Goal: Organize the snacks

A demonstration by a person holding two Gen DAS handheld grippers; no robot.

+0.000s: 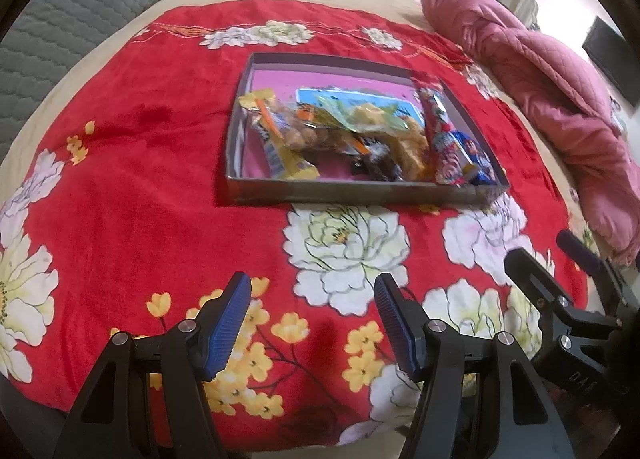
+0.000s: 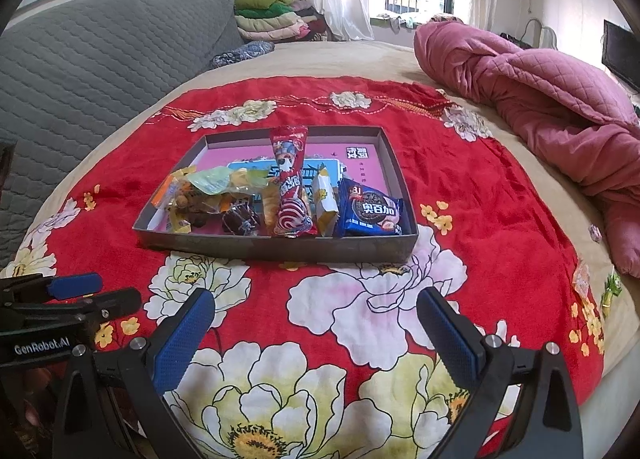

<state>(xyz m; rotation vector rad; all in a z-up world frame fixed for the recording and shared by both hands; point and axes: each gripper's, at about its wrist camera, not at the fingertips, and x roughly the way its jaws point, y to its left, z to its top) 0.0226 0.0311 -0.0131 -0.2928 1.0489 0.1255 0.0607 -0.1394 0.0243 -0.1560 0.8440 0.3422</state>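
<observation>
Snacks fill a shallow grey tray point(image 2: 276, 249) at the centre of both frames, resting on a red floral blanket point(image 2: 460, 187) spread over a bed. Inside, toward the tray's near wall, lie a tall red packet point(image 2: 289, 187), a blue biscuit packet point(image 2: 374, 213), a small yellow-and-white packet point(image 2: 326, 199), a dark round sweet point(image 2: 240, 221) and a loose heap of clear-wrapped pieces point(image 2: 200, 195) at the left. Two small wrapped sweets point(image 2: 596, 287) sit outside the tray at the right edge of the right wrist frame, on the beige sheet near a pink quilt point(image 2: 540, 87).

Judging by their crinkled film, the packets are light, soft and slippery, and the biscuits and chips inside likely crush easily; a pinch on a sealed end or across a flat side seems safest. The stray sweets look tiny and apt to skid on fabric.

Both tools hover low over the blanket at the bottom of their frames, well short of the tray and angled downward toward it. The left gripper point(image 1: 314, 323) has its blue pads apart with nothing between them; the right gripper point(image 2: 316, 339) is spread wider, likewise empty. Each tool shows at the edge of the other's view, side by side.
</observation>
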